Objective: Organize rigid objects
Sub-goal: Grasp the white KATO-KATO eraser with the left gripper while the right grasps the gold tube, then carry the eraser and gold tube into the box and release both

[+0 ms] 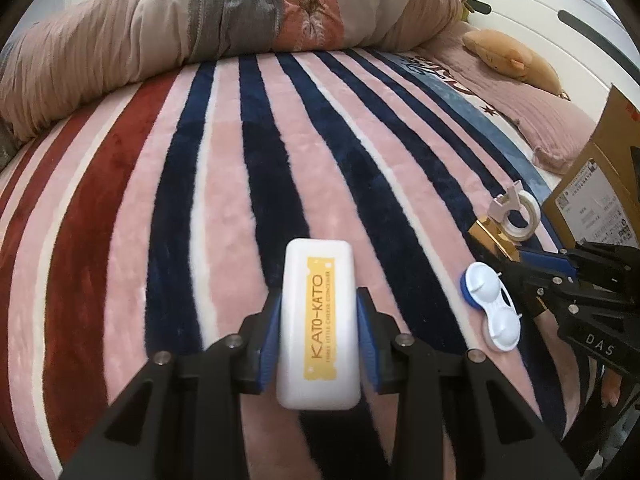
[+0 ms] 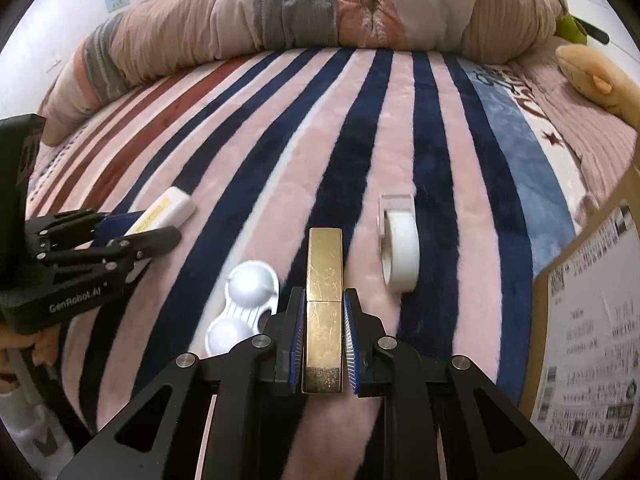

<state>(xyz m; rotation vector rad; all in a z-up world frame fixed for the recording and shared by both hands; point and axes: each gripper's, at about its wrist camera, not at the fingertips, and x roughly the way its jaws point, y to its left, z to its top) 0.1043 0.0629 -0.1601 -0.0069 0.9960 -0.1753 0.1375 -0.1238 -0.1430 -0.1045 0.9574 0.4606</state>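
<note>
- the left tool (image 1: 318, 336) is clenched on a white box (image 1: 318, 320) with a yellow label; its blue pads press both long sides, and the box points forward over the striped blanket (image 1: 224, 168) on the bed.
- whether the box is lifted or resting on the blanket cannot be told from the left wrist view; in the right wrist view it seems to sit low, close to the pile.
- the right tool (image 2: 323, 340) grips a gold bar (image 2: 324, 304) by its near half, the far half sticking out ahead over the blanket.
- a white contact lens case (image 1: 490, 306) lies on the blanket between the two tools, just beside the right tool.
- a roll of white tape (image 2: 400, 254) in its small holder stands on edge beyond and right of the gold bar, near a cardboard box (image 2: 588, 320) at the right edge of the bed.
- step in hand, as a guess: both tools carry one piece each, mid-transfer toward wherever the pieces are being gathered; the cardboard box looks the likely place.
- the next move likely calls for swinging one tool at a time toward the cardboard box, keeping the arms from crossing and clearing the lens case and tape.
- a folded quilt (image 1: 200, 24) lies across the far side.
</note>
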